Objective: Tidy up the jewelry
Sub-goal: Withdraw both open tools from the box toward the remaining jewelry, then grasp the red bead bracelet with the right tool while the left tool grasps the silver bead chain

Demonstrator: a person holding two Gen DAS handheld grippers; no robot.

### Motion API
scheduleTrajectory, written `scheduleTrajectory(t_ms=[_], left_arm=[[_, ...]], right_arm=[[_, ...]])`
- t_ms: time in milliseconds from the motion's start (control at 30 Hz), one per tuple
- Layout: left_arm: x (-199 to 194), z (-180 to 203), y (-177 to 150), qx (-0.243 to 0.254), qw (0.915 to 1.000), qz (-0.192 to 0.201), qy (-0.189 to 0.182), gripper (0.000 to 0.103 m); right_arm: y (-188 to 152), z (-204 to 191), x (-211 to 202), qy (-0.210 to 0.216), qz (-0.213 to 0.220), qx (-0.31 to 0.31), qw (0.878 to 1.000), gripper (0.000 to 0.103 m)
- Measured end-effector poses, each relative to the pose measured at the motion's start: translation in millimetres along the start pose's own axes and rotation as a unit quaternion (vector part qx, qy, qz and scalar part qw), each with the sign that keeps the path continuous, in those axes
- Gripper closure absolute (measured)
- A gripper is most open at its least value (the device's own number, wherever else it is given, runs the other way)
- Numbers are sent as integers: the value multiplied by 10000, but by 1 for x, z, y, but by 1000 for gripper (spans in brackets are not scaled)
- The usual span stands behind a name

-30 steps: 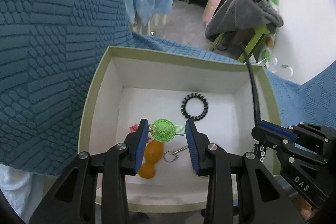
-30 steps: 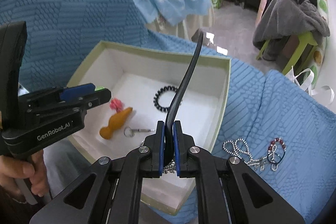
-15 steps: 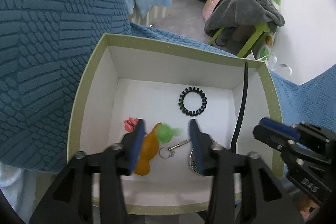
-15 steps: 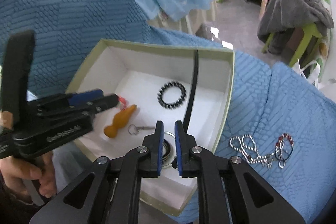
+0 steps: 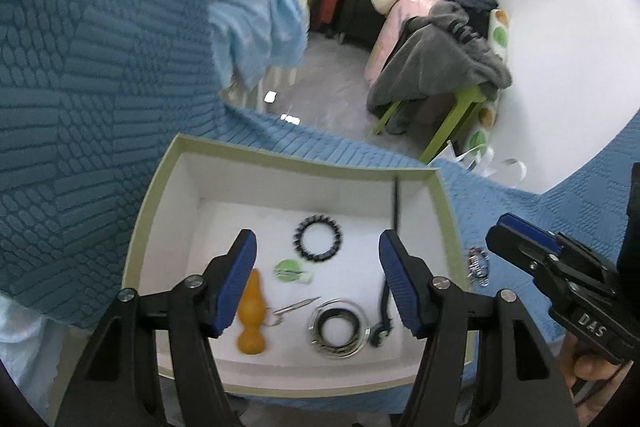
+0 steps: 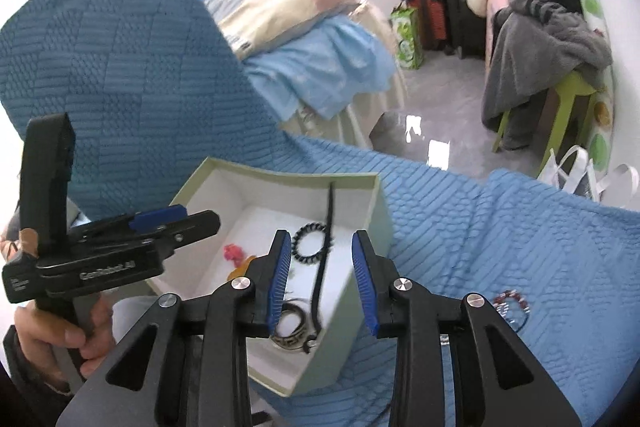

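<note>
An open pale-green box point(image 5: 149, 211) with a white inside sits on the blue textured cover. In it lie a black beaded bracelet point(image 5: 319, 238), a green hat-shaped clip point(image 5: 289, 270), an orange piece point(image 5: 252, 315), a small metal key ring point(image 5: 295, 306), a round silver pendant point(image 5: 338, 328) and its black cord point(image 5: 387, 291). My left gripper point(image 5: 318, 283) is open and empty above the box. My right gripper point(image 6: 323, 279) is open and empty over the box's point(image 6: 380, 223) right wall. Red and silver bead bracelets point(image 6: 512, 307) lie on the cover to the right.
The sofa back rises at the left point(image 5: 80, 67). Beyond the cover's far edge are the floor, a bed with blue bedding point(image 6: 320, 67), suitcases, and a green stool piled with grey clothes point(image 6: 560, 47).
My left gripper opened, dropping the green clip into the box. My right gripper opened, letting the cord and pendant fall in. Both grippers pulled back and up.
</note>
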State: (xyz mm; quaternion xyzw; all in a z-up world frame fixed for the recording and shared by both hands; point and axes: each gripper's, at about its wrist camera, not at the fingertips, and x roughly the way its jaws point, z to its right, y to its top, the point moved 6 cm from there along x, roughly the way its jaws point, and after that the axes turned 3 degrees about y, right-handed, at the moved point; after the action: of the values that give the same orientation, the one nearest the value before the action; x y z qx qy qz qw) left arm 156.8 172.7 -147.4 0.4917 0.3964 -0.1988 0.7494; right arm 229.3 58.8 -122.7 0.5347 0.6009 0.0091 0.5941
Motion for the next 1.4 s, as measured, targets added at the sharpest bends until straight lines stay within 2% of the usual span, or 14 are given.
scheduleTrajectory(t_ms=[300, 400, 567, 600, 733, 900, 1033, 1167, 1267, 1400], left_arm=[[-12, 39, 0, -85, 9982, 370, -457, 39], [-14, 54, -1, -200, 9959, 429, -765, 40], [0, 85, -12, -19, 9950, 235, -966, 54], [2, 89, -14, 2, 9946, 195, -1016, 60], [10, 113, -26, 119, 9921, 57, -1250, 69], [13, 142, -37, 445, 9884, 74, -1451, 72], [19, 160, -49, 495, 9850, 47, -1652, 72], [28, 177, -62, 737, 9830, -49, -1681, 72], [38, 185, -71, 971, 9841, -33, -1484, 72], [54, 187, -80, 950, 9846, -204, -1451, 72]], right_arm=[[-7, 49, -24, -472, 199, 164, 9986, 73], [-16, 63, -33, -575, 172, 297, 9978, 74], [-22, 80, -46, -702, 252, 379, 9965, 74], [-24, 85, -46, -761, 225, 376, 9961, 74], [-35, 103, -43, -850, 51, 499, 9951, 74], [-46, 119, -41, -930, -88, 495, 9944, 74], [-57, 139, -34, -1017, -260, 641, 9924, 74], [-68, 157, -27, -1057, -405, 756, 9907, 74], [-79, 171, -17, -1068, -594, 858, 9888, 74], [-87, 182, -5, -1061, -763, 878, 9875, 75]])
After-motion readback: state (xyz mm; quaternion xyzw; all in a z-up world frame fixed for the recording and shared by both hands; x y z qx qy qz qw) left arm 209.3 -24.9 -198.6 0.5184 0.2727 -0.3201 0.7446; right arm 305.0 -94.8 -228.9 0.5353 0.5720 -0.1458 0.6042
